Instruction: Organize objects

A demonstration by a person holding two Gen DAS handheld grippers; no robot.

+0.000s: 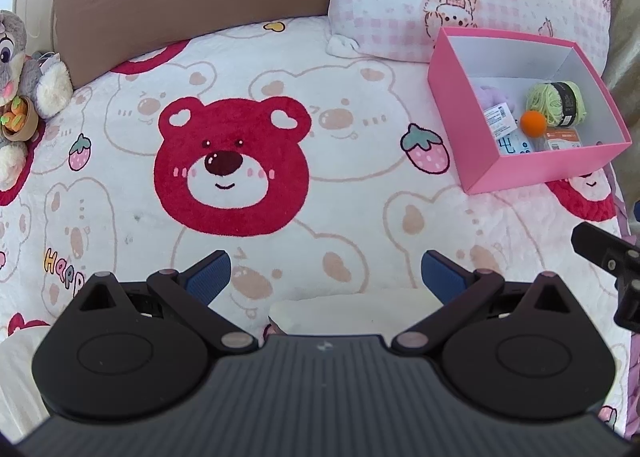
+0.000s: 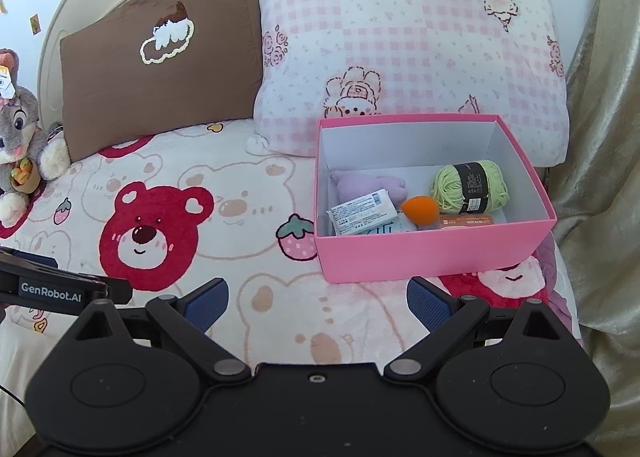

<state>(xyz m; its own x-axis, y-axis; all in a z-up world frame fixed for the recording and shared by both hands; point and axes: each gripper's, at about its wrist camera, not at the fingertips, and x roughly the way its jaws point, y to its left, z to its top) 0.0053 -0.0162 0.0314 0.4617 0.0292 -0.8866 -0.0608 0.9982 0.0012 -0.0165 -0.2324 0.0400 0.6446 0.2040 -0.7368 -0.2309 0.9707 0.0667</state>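
Bear-print bed [image 2: 248,193] under me, pink box [image 2: 432,253] at one o'clock holding green yarn [image 2: 468,185], my left tongs [image 1: 326,277] and right tongs [image 2: 318,303] both released, empty.

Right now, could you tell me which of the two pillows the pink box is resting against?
The pink checked pillow: the pink box sits directly in front of it, at its lower edge. The brown pillow lies apart, further left.

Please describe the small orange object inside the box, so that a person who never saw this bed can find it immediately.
On the bed, find the open pink cardboard box lying in front of the pink checked pillow. Inside it, the smooth orange egg-shaped sponge sits between the white wrapped packet and the light green yarn ball with a black label. It alone is orange and plain.
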